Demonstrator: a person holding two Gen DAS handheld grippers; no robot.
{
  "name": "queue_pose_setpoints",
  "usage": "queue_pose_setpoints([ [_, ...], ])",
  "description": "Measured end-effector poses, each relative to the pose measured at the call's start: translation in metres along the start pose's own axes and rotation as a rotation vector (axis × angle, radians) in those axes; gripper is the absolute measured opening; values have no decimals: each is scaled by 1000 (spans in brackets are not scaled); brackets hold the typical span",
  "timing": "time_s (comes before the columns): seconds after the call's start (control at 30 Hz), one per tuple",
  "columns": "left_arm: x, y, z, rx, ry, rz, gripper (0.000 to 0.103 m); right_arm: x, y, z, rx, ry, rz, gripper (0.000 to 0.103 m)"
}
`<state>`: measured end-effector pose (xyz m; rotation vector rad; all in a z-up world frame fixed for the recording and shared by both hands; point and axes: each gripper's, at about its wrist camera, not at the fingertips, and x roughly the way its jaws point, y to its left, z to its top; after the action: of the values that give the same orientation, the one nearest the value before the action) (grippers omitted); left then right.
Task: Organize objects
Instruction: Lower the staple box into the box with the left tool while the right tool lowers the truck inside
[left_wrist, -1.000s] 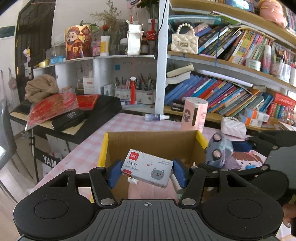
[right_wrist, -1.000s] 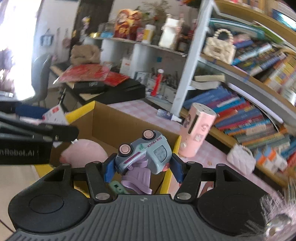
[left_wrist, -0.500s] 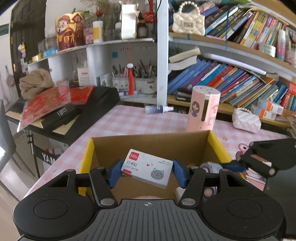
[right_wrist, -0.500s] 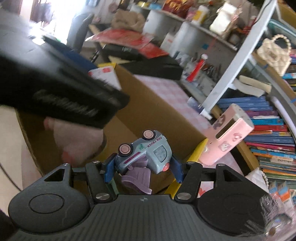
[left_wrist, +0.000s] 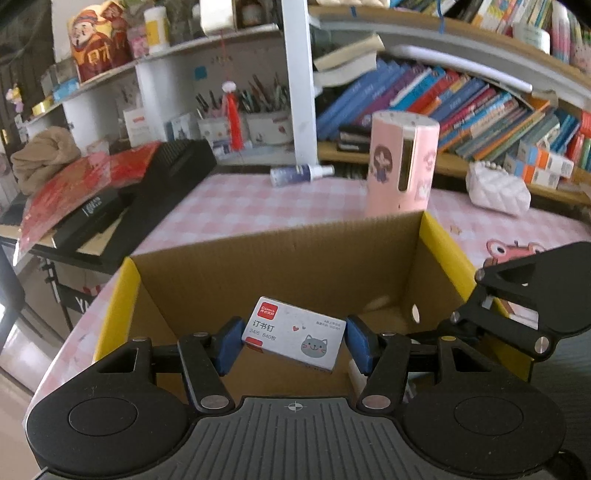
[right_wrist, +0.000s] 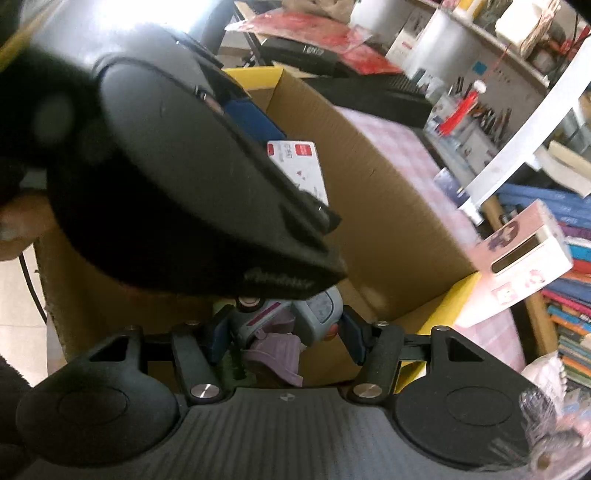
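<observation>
Holding a small white staple box (left_wrist: 294, 339) with a gray cat face on it, the left gripper (left_wrist: 294, 345) pinches the box between its two blue pads (left_wrist: 229, 343). The box sits a little tilted, with its right end lower. It hangs over the open cardboard box (left_wrist: 280, 258), which has yellow edges and stands on a pink checked table (left_wrist: 236, 206).

In the right wrist view, the right gripper (right_wrist: 284, 334) squeezes a little blue-gray toy car (right_wrist: 314, 308) between its blue pads. A purple piece (right_wrist: 277, 350) sits just under the car. The car is low inside the cardboard box, near the corner at 5 o'clock. The big black body of the left gripper fills the view from 9 to 12 o'clock and hides part of the car. The staple box peeks out past it at about 12 o'clock.

On the table past the cardboard box, at 1 o'clock in the left wrist view, stands a pink tube (left_wrist: 402, 166) with a cartoon girl on it. A small spray bottle (left_wrist: 301, 172) lies on its side at 12 o'clock. A white quilted bag (left_wrist: 496, 190) rests at 2 o'clock, by the book shelf (left_wrist: 480, 107).
</observation>
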<state>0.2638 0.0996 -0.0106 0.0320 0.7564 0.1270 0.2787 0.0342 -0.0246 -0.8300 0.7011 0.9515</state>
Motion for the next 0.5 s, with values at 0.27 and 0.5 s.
queue_pose_setpoints([
  [0.27,8,0,1,6,68,-16,59,1,3,1,-24,12,21,59],
  [0.5,7,2,-1,-13,73,-9,59,3,1,3,-31,18,32,59],
])
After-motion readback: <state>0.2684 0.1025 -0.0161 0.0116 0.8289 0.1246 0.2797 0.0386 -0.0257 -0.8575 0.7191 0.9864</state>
